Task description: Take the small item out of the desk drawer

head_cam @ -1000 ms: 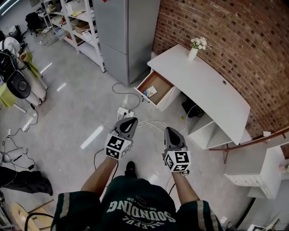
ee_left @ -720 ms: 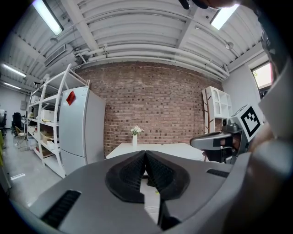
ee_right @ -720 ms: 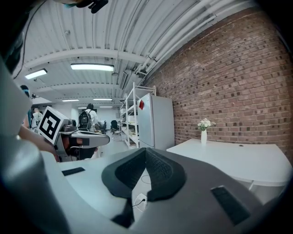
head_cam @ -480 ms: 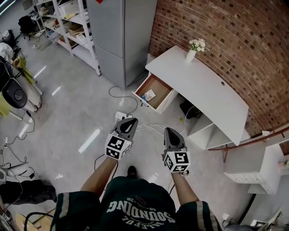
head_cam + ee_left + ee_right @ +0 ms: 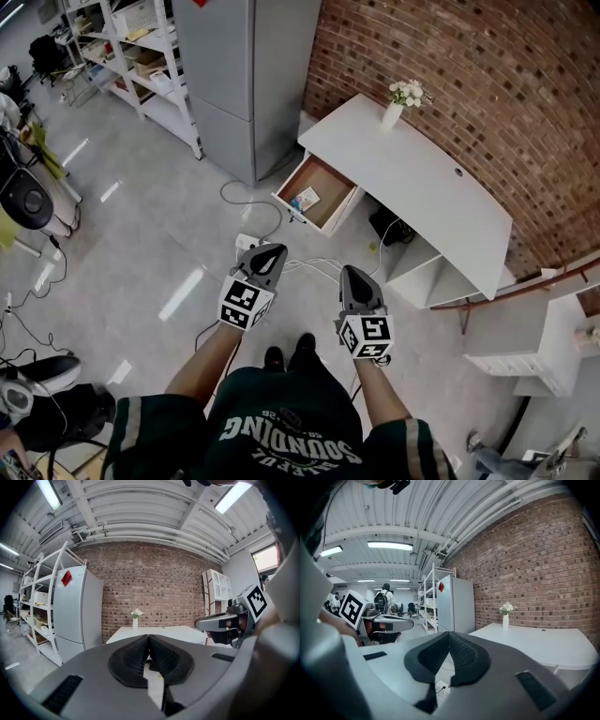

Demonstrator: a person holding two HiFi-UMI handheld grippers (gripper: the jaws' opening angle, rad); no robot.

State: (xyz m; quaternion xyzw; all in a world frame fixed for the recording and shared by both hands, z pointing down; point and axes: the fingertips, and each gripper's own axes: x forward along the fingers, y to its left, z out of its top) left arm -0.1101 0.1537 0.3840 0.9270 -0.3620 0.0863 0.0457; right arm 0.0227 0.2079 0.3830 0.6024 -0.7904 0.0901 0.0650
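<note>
The left claw [image 5: 270, 251] is held out ahead of the person, jaws pressed together, pads meeting at the tip, with nothing caught between them. The right claw [image 5: 351, 273] is carried alongside it, a little apart, and in its own view it too is seen closed tight and empty. Both are pointed towards the white table [image 5: 427, 192], which is set against the brick wall [image 5: 487, 75].

Well ahead of both claws, the drawer [image 5: 330, 178] is found pulled out from the table's far end, its wooden floor laid open to the head view. The small item [image 5: 306, 199] is spotted inside it, close to the drawer's front: a pale flat piece with a touch of blue beside it. What it is cannot be made out. It is touched by neither claw.

A vase [image 5: 393, 113] of white flowers is stood upright on the table top at that same end, near the wall. Left of the table a tall grey cabinet [image 5: 246, 75] is seen, with white shelving [image 5: 141, 56] beyond it.

On the floor [image 5: 141, 244] a white power strip [image 5: 247, 243] is lying just past the left claw's tip, between the claws and the drawer, with cables [image 5: 246, 199] trailed around it. The person's dark shoes [image 5: 289, 357] are seen below, between the two forearms.
</note>
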